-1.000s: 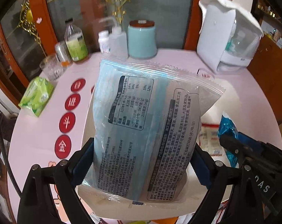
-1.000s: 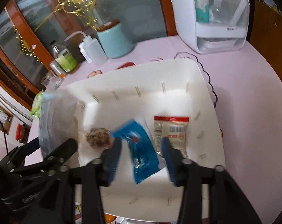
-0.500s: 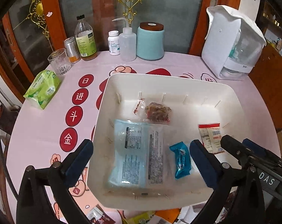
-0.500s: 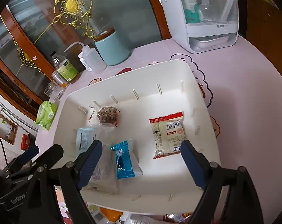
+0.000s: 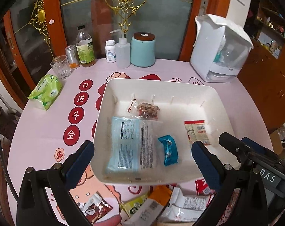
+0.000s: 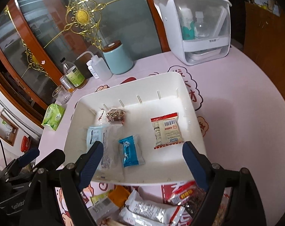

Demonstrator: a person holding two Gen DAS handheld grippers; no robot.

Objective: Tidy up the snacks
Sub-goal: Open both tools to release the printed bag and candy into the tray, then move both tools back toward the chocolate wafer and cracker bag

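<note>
A white tray [image 5: 157, 83] sits on the pink table and also shows in the right wrist view [image 6: 134, 83]. In it lie a large light-blue packet [image 5: 130, 146], a small blue packet [image 5: 168, 150], a red-and-cream packet [image 5: 197, 132] and a clear bag of brown snack [image 5: 148, 110]. The same show in the right wrist view: light-blue packet [image 6: 102, 141], blue packet [image 6: 130, 150], red-and-cream packet [image 6: 167, 130], brown snack bag [image 6: 115, 114]. My left gripper [image 5: 142, 160] is open and empty above the tray's near edge. My right gripper [image 6: 142, 162] is open and empty beside it.
Loose snack packets [image 5: 161, 205] lie in a pile in front of the tray, also in the right wrist view [image 6: 151, 207]. At the back stand a teal canister [image 5: 143, 50], bottles [image 5: 85, 47], a glass [image 5: 61, 69] and a white appliance [image 5: 220, 49]. A green tissue pack [image 5: 46, 92] lies left.
The left gripper let go of the large light-blue packet, and the right one of the small blue packet. Both packets now lie in the tray. Both grippers opened and drew back.
</note>
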